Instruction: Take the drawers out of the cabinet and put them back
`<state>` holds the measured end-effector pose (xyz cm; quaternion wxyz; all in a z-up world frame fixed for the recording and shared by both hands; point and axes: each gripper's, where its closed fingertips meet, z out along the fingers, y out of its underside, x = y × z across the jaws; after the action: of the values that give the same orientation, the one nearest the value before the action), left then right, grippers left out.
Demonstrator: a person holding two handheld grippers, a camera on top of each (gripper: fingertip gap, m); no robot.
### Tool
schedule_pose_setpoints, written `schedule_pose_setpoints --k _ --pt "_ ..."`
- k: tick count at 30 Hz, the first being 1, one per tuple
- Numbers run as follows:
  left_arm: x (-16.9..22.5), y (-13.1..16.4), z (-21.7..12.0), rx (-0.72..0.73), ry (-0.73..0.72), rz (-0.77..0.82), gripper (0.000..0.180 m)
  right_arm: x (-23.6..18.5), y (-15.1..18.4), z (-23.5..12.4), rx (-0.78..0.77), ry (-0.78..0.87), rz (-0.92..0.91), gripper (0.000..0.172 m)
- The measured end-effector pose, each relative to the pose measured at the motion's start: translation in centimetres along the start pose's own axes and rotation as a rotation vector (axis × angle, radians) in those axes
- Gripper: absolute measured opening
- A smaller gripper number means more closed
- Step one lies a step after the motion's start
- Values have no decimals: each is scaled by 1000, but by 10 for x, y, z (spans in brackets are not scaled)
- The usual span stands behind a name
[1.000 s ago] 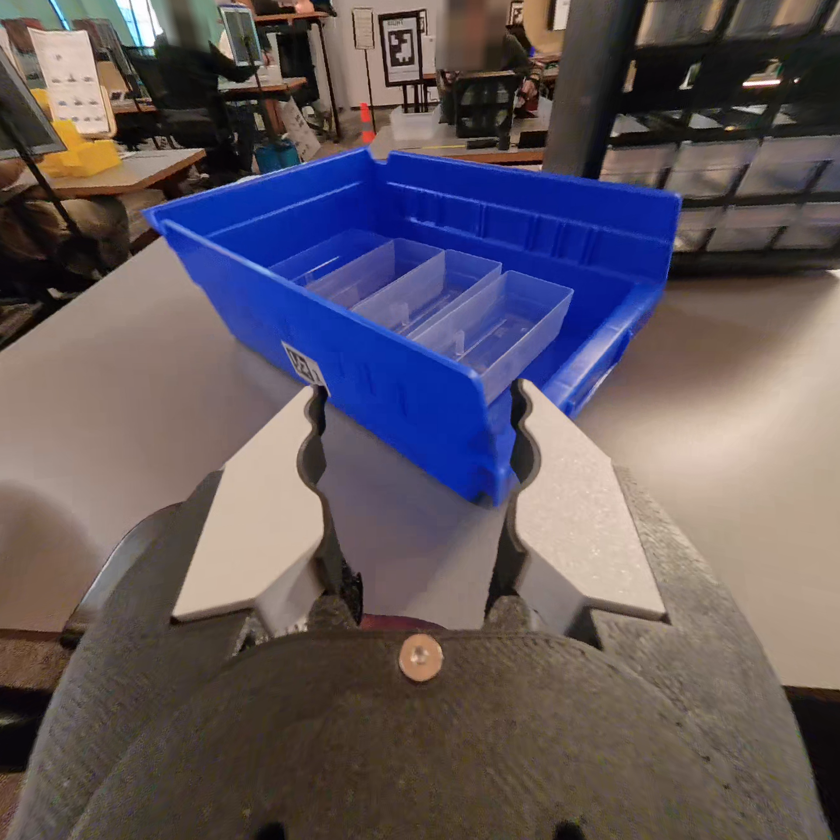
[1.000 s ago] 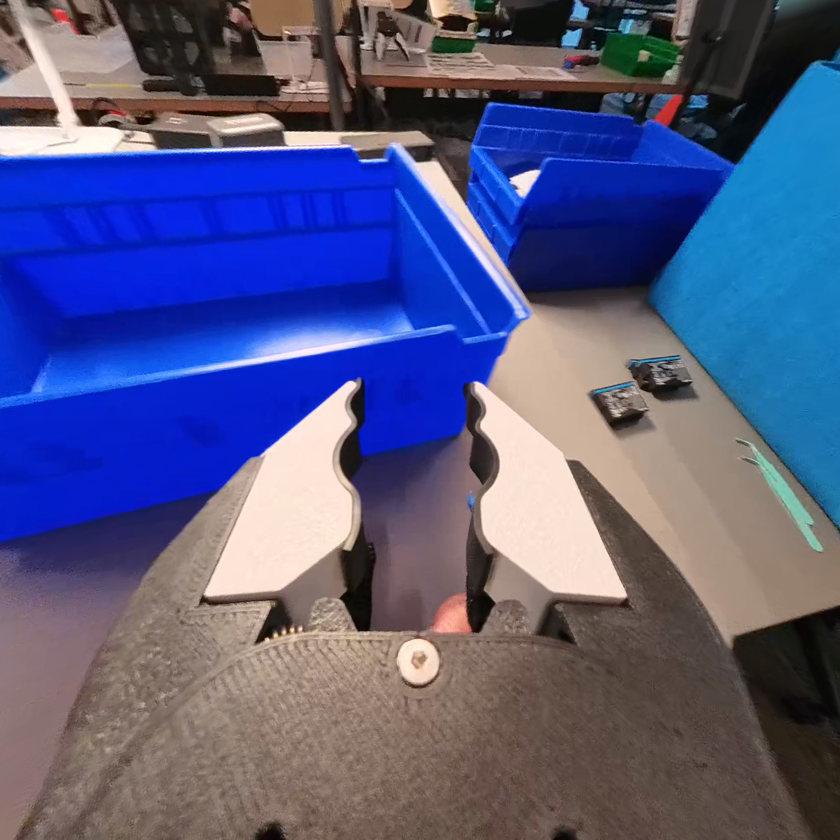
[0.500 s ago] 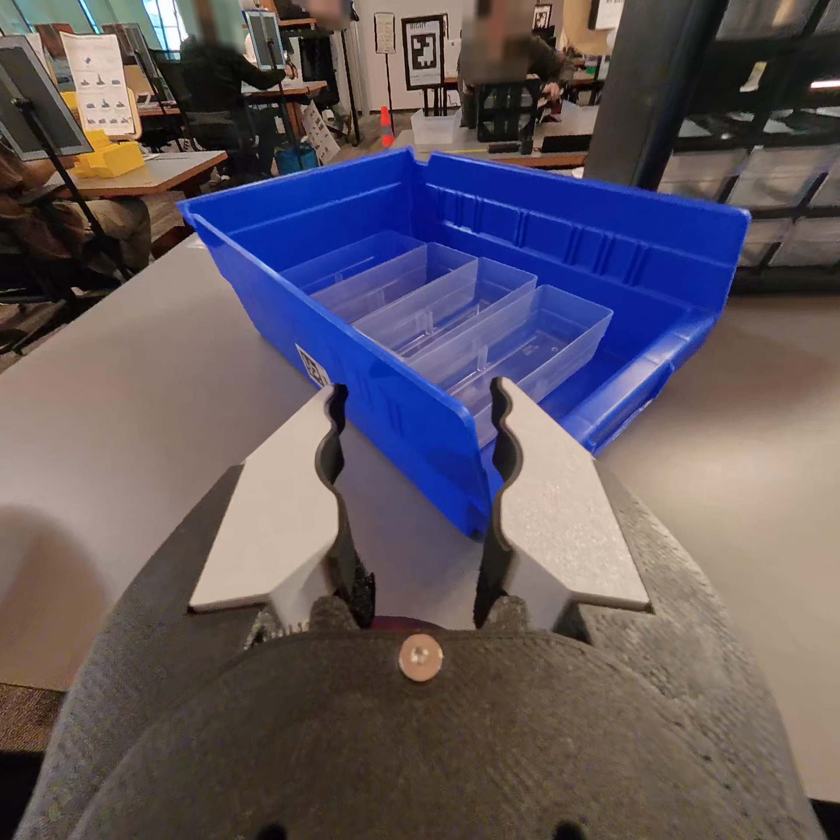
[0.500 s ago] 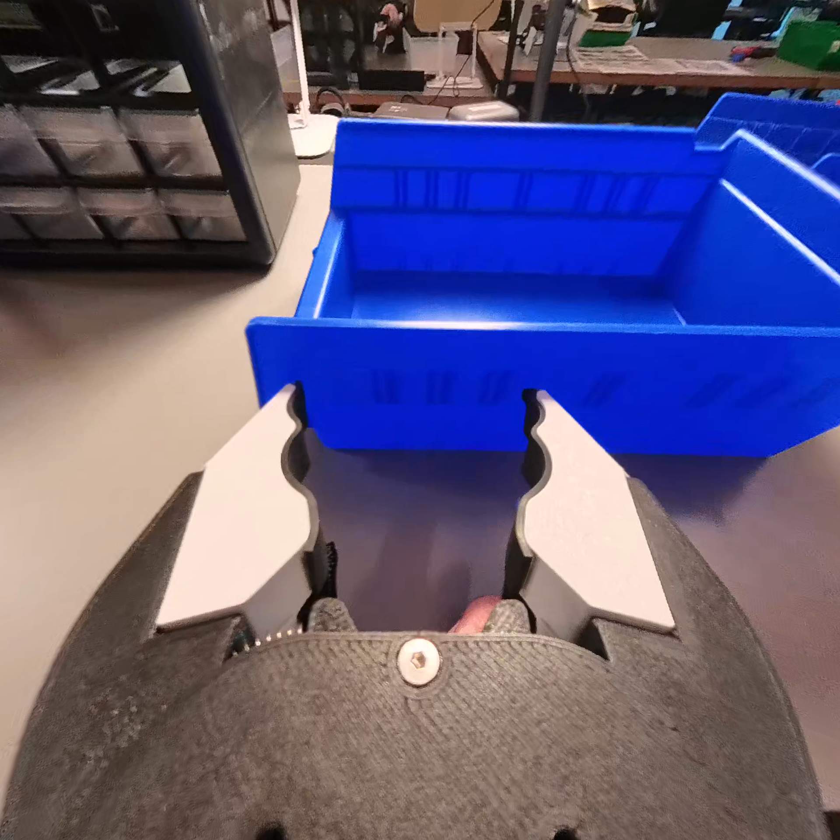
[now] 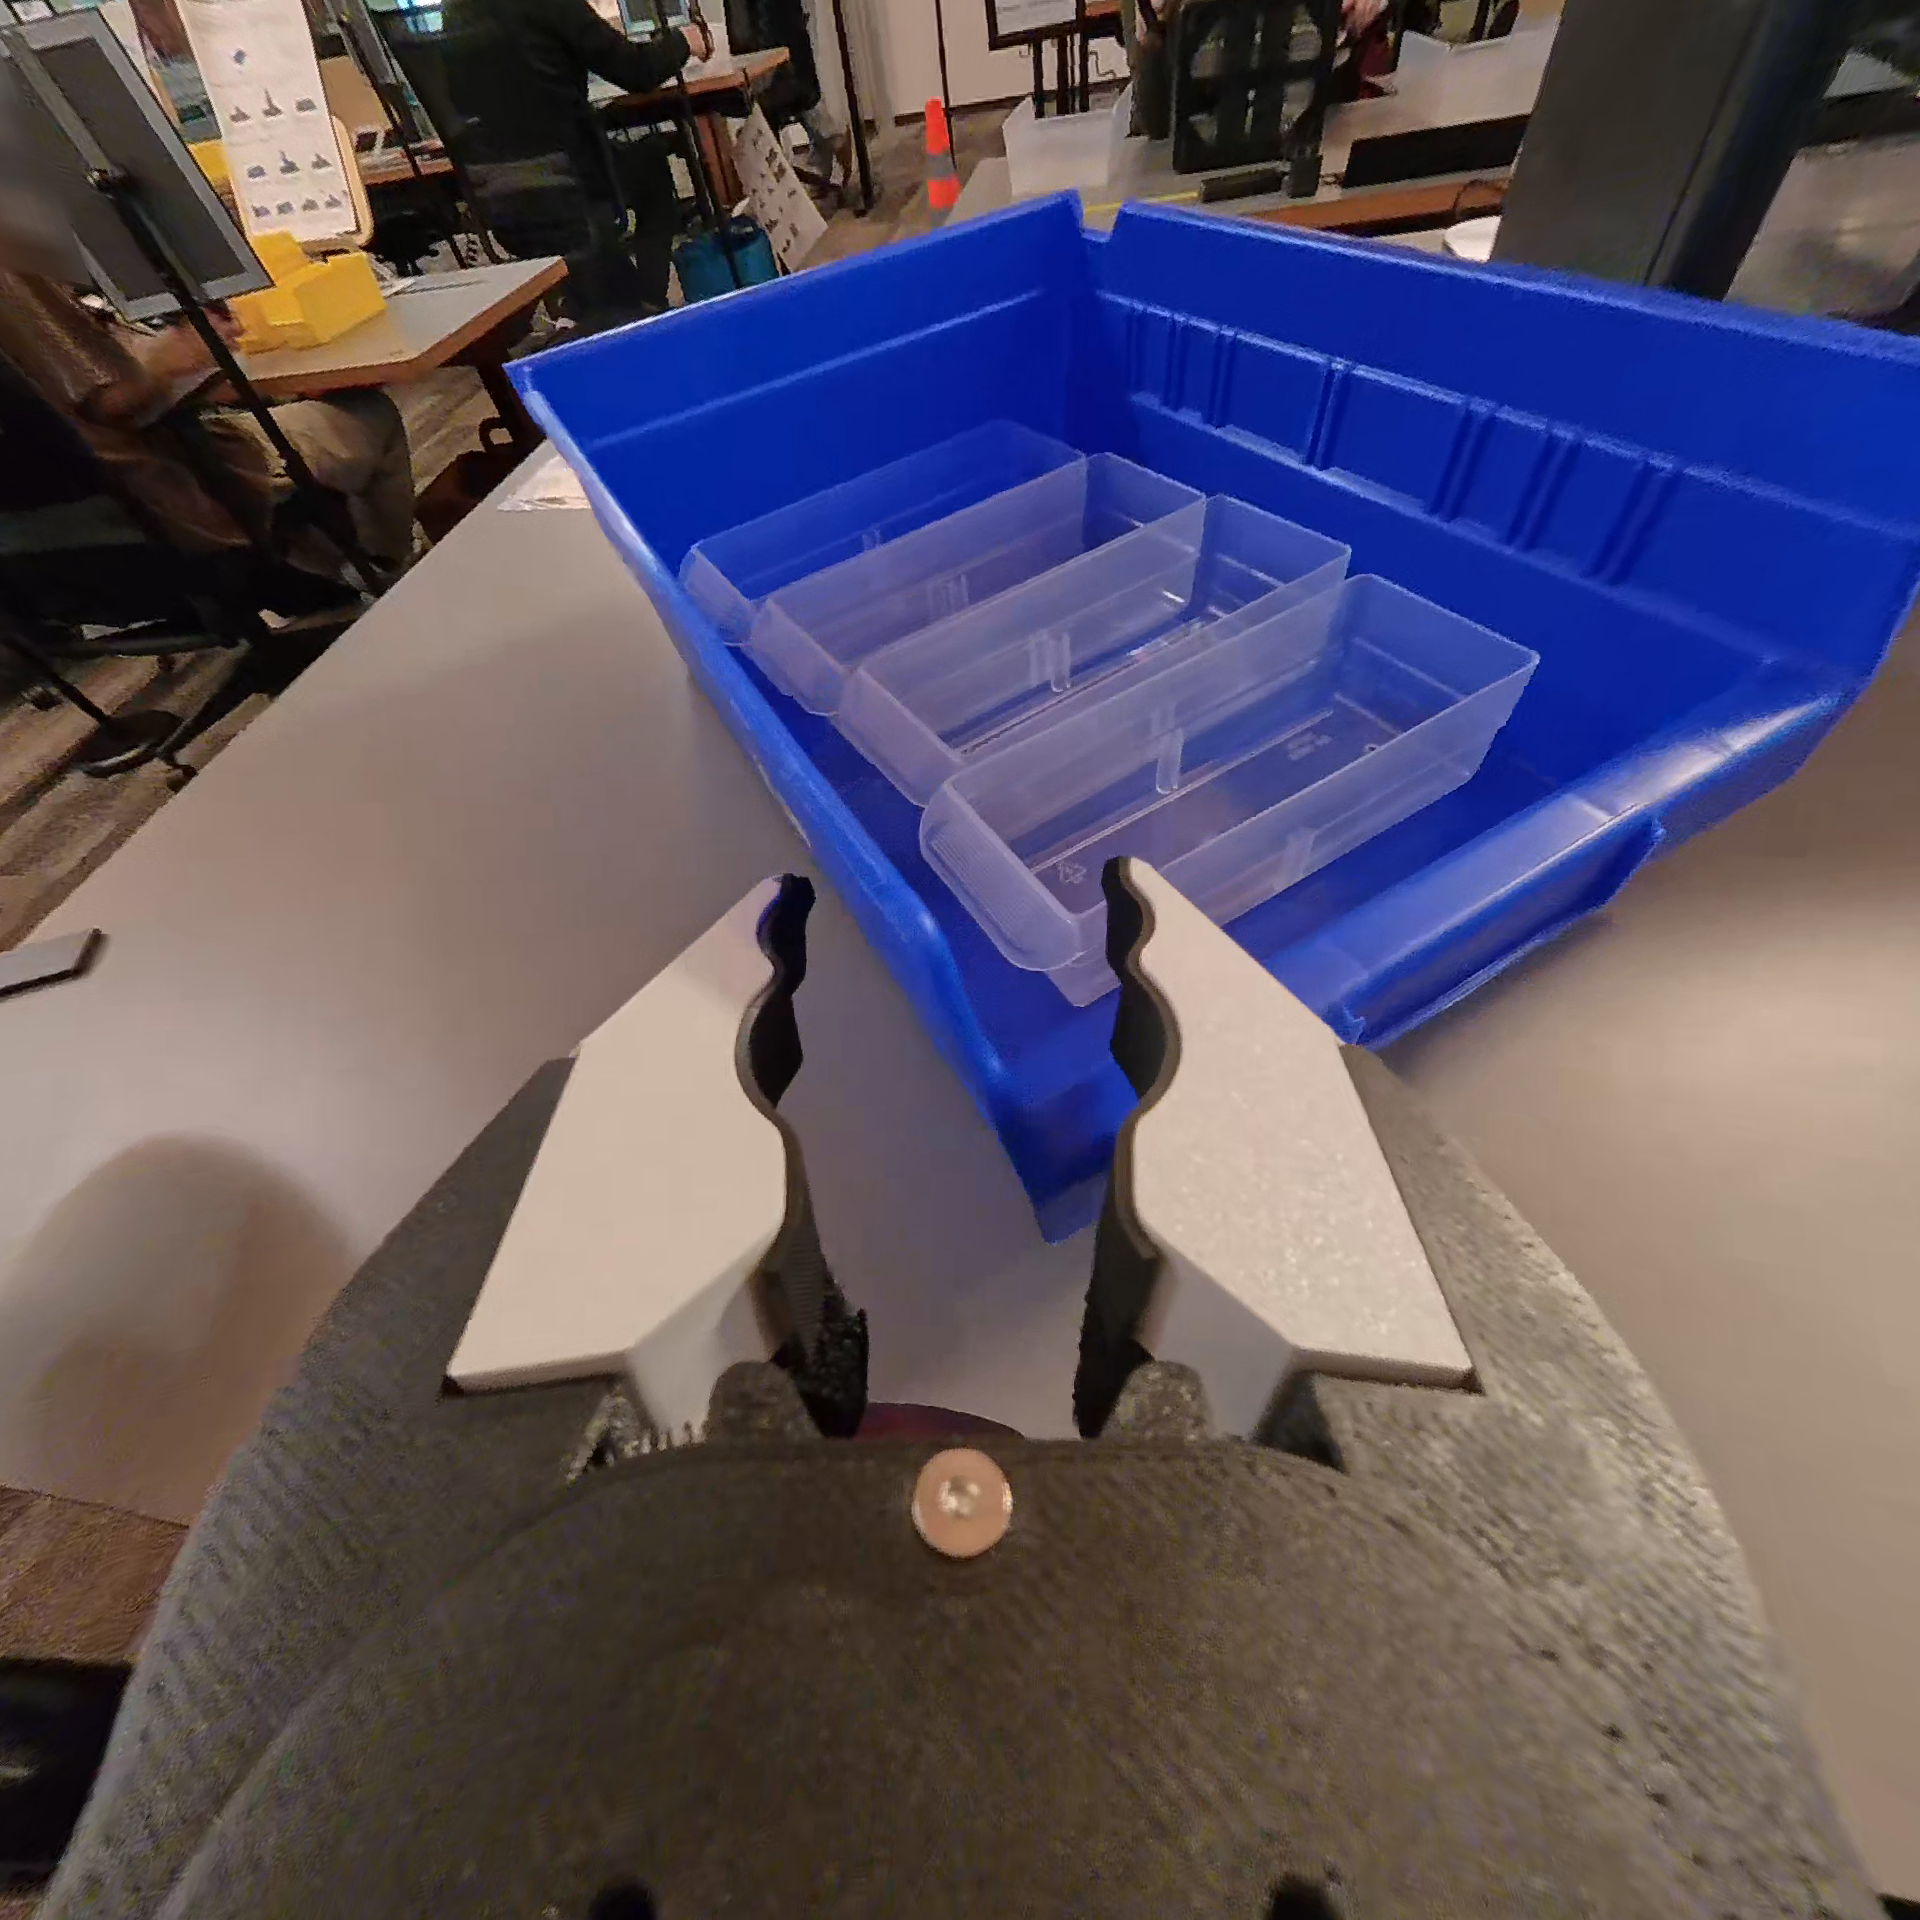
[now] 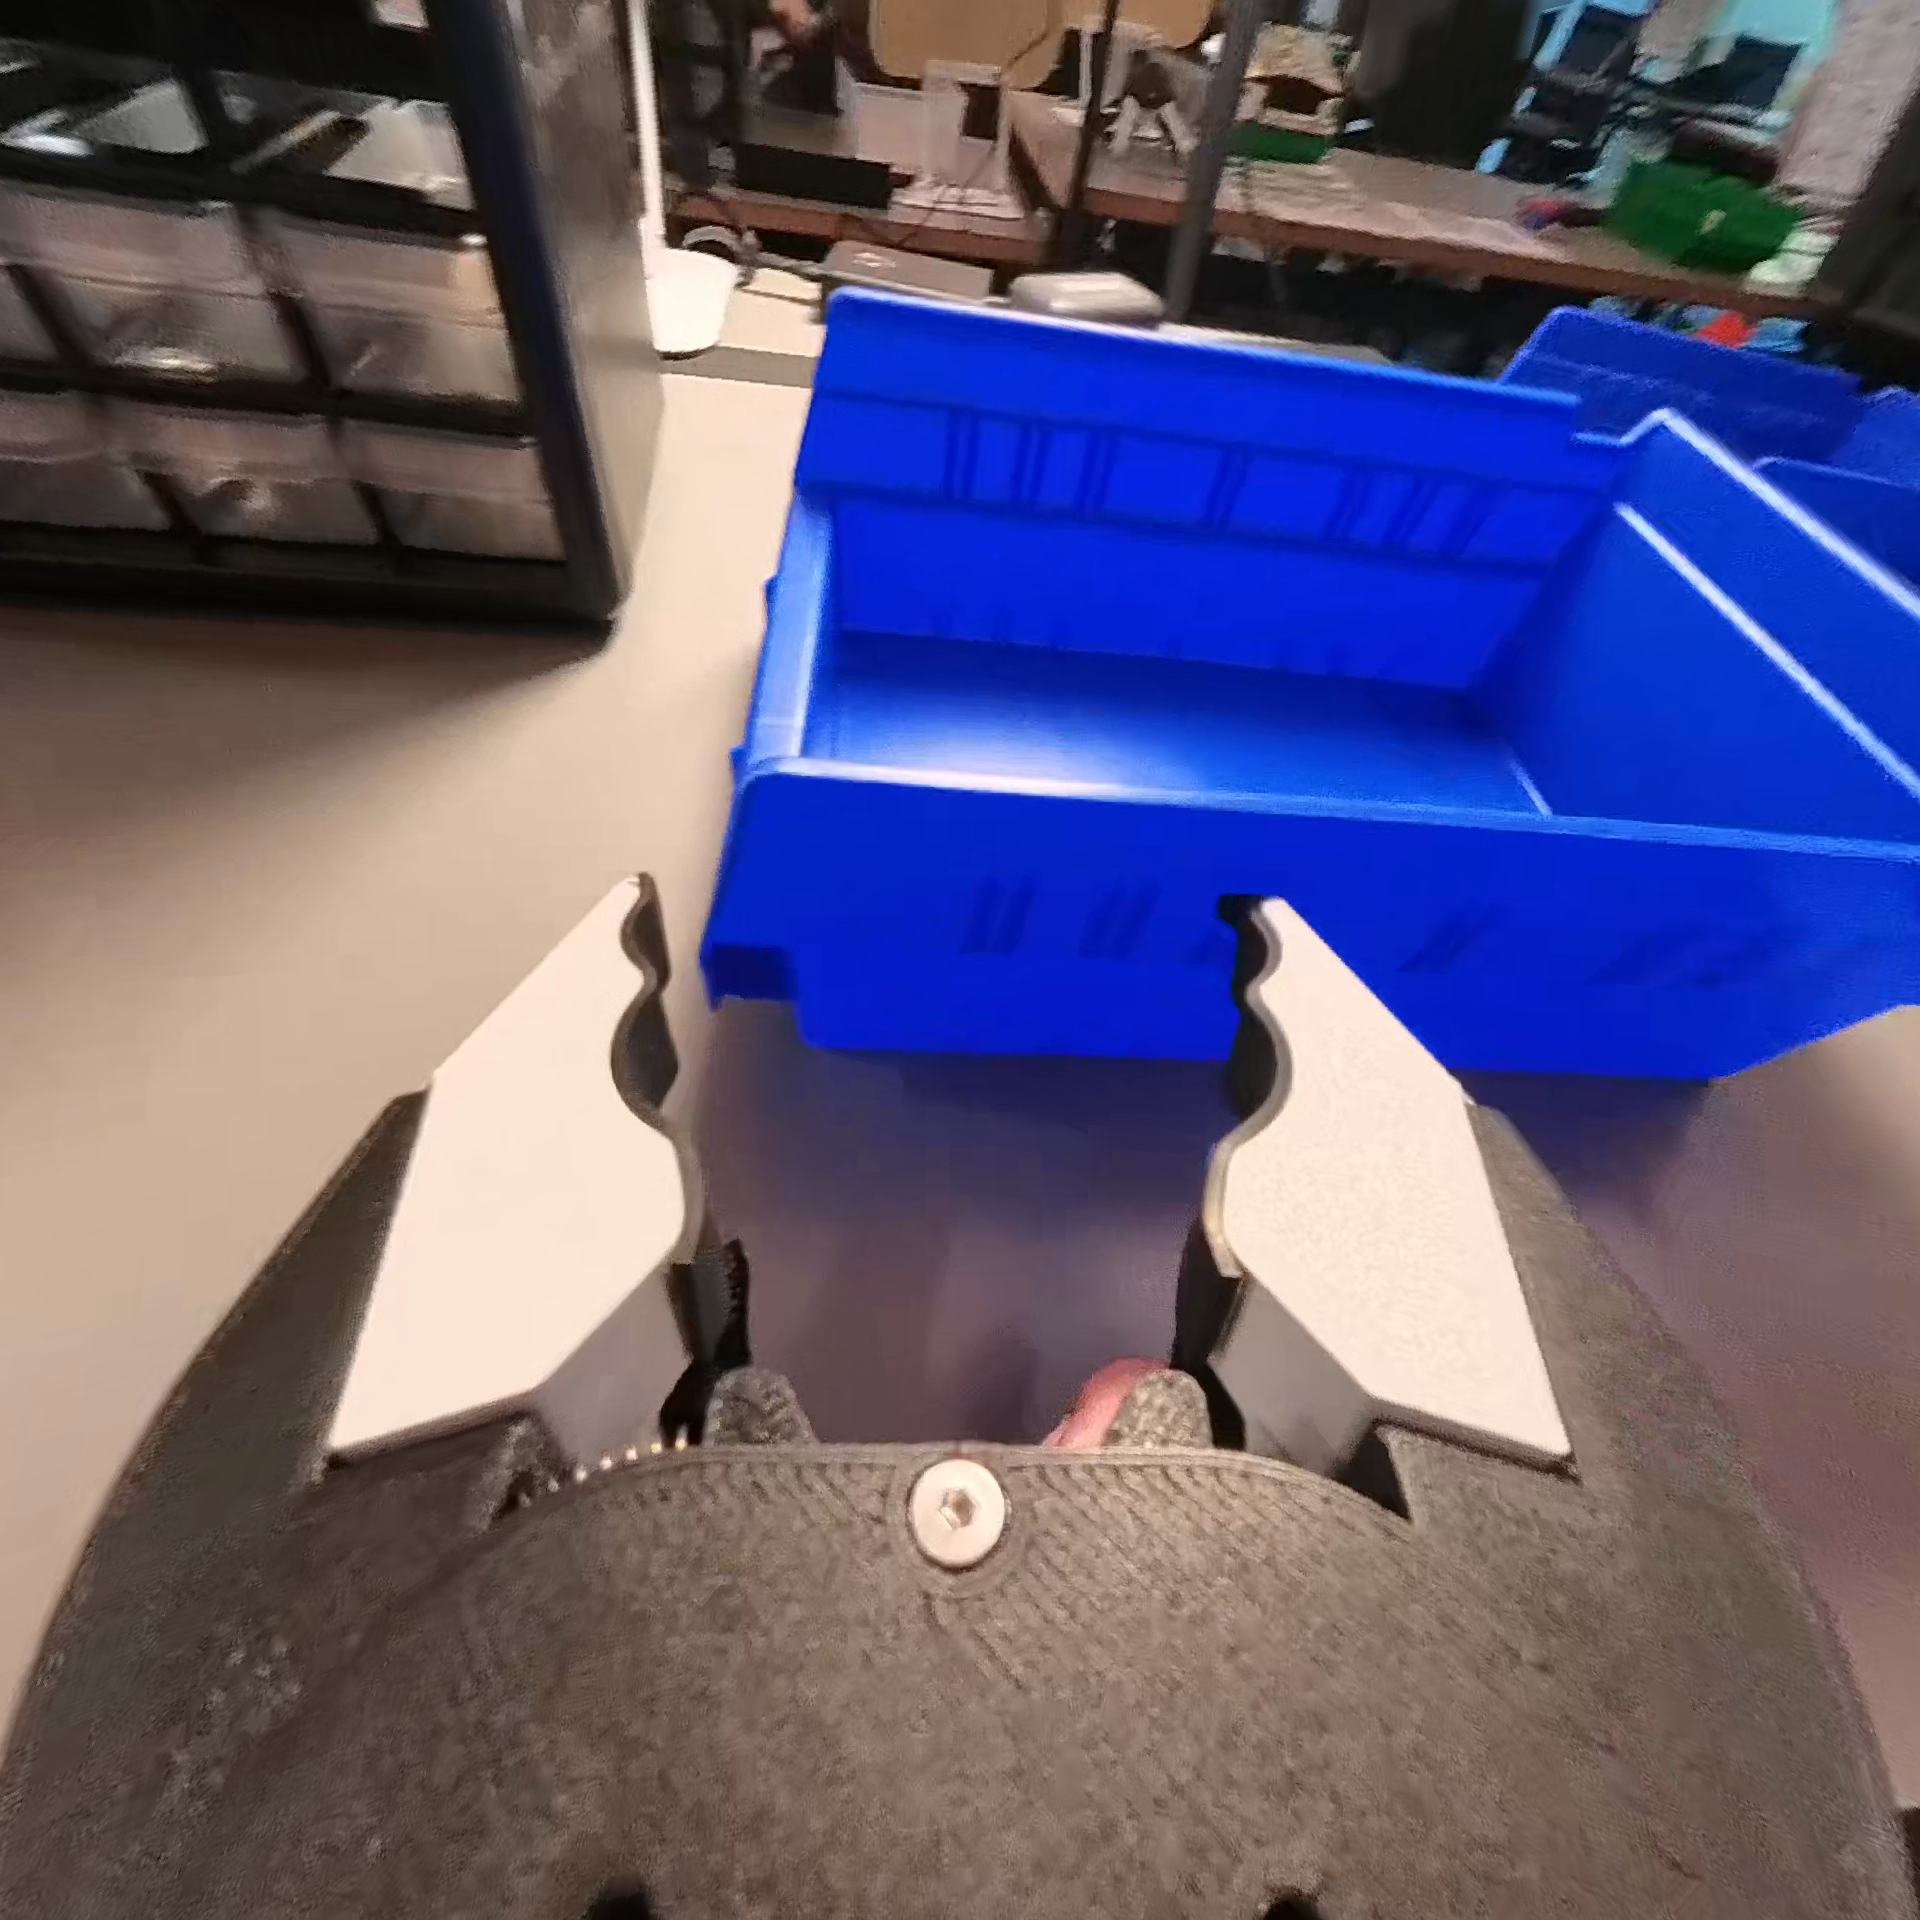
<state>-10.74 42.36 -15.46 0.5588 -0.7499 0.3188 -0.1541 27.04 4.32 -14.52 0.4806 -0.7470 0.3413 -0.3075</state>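
Blue bin [image 5: 1351, 416]: four clear drawers [image 5: 1195, 748] side by side.
Second blue bin [image 6: 1247, 935] bare; left gripper [image 5: 956, 904] and right gripper [image 6: 940, 904] released, nothing gripped.

Left gripper [image 5: 956, 883], right gripper [image 6: 940, 894]: black textured 3D-printed bodies, grey wavy-edged jaws w/ black pads, silver centre screws

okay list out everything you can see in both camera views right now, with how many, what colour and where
Drawers: four, clear, side by side in the bin in the left wrist view.
Bin: one, blue, on the table, left wrist view.
Second bin: one, blue, nothing visible inside, right wrist view.
Cabinet: one, black frame, back left of the table.
Table: one, grey.
Yellow bins: on a far desk.
Cone: one, orange, on the floor.
Left gripper: jaws apart, nothing held.
Right gripper: jaws wide, nothing held.
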Motion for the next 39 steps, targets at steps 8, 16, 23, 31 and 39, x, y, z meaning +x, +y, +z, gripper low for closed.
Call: schedule_pose_setpoints --k 8,16,23,31,39 --pt "-48 0 9 -21 -121 15 48 59 14 -20 -4 110 1 98" --pt "-53 -5 20 -22 -97 20 18 70 22 -19 -28 83 -2 83" --pt "-91 -7 27 -36 -187 44 13 122 33 -30 -62 161 -131 17" --pt "-105 -22 17 47 -267 49 38 157 28 -64 -96 243 -178 29" --pt "15 -53 -2 184 201 -102 72 37 -26 7 52 -75 -97 64"
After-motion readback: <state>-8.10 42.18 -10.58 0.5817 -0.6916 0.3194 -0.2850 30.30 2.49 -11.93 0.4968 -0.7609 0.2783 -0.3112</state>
